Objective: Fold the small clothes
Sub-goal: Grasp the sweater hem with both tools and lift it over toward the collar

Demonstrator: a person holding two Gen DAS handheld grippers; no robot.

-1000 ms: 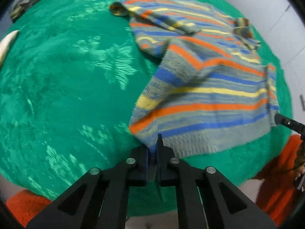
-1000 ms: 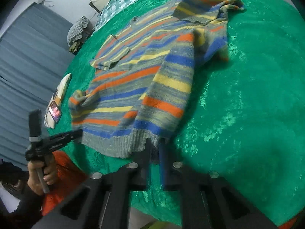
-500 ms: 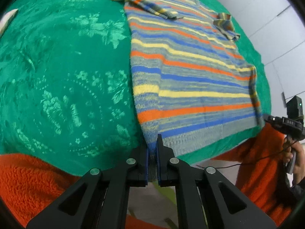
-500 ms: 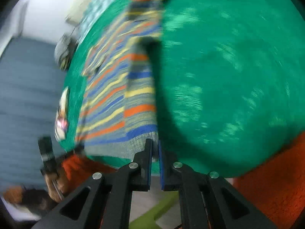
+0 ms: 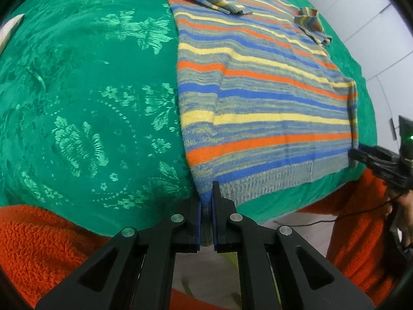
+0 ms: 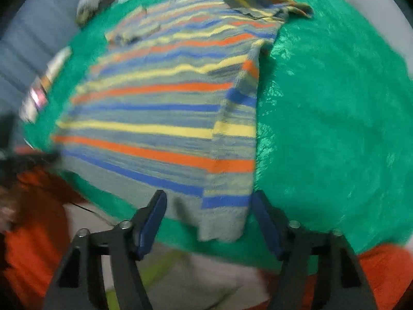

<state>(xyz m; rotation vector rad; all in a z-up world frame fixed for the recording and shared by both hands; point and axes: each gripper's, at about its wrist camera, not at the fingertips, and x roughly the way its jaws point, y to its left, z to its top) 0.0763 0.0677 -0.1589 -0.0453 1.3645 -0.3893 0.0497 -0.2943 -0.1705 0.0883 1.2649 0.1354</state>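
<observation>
A striped knit sweater in grey, blue, orange and yellow lies spread flat on the green tablecloth, hem at the near edge and both sleeves folded in at the far end. My left gripper is shut on the hem's left corner. In the right wrist view the sweater fills the middle. The jaws of my right gripper are opening. The hem's right corner hangs loose between them, and neither pad touches it. The right gripper also shows at the sweater's far corner in the left wrist view.
A person's orange fleece fills the space below the table edge. A flat object with a lit screen lies near the table's left side. Bundled fabric sits beyond the far edge, with a grey-blue curtain behind it.
The sweater went from bunched and lifted to stretched flat toward the near edge. My right gripper's jaws have opened and let go of the hem corner. The left grip is unchanged.
</observation>
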